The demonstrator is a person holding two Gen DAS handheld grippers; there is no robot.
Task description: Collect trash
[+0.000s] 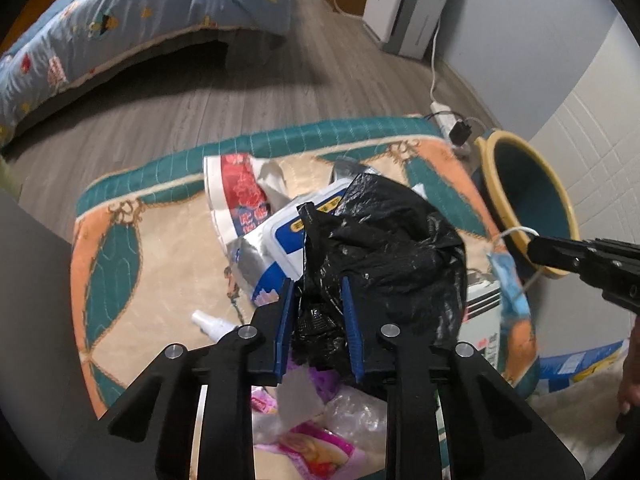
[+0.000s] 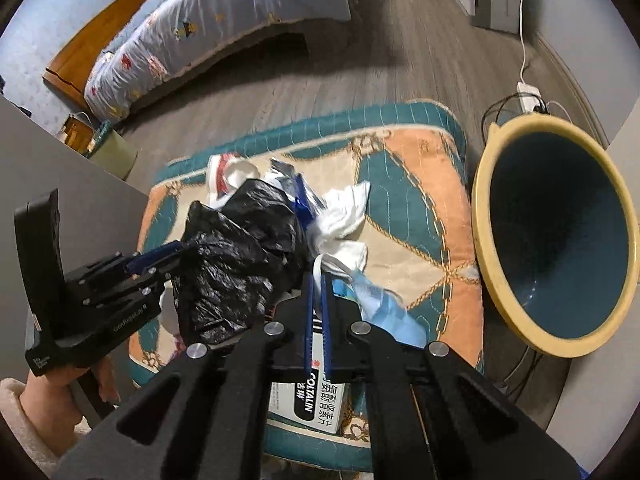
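My left gripper (image 1: 317,286) is shut on a crumpled black plastic bag (image 1: 384,232) and holds it above the patterned mat (image 1: 160,240); the same bag (image 2: 236,256) and left gripper (image 2: 158,258) show in the right wrist view. My right gripper (image 2: 317,276) is shut on the white ear loop of a blue face mask (image 2: 384,304), which hangs to its right; the mask (image 1: 510,284) also dangles from that gripper (image 1: 534,250) in the left wrist view. A yellow-rimmed blue bin (image 2: 556,236) lies tipped on its side right of the mat.
More trash lies on the mat: a red and white packet (image 1: 236,192), a blue and white wrapper (image 1: 280,248), white tissue (image 2: 344,216), a Coltalin box (image 2: 308,396), pink wrappers (image 1: 312,444). A bed (image 1: 120,28) stands behind, a power strip (image 2: 528,96) near the bin.
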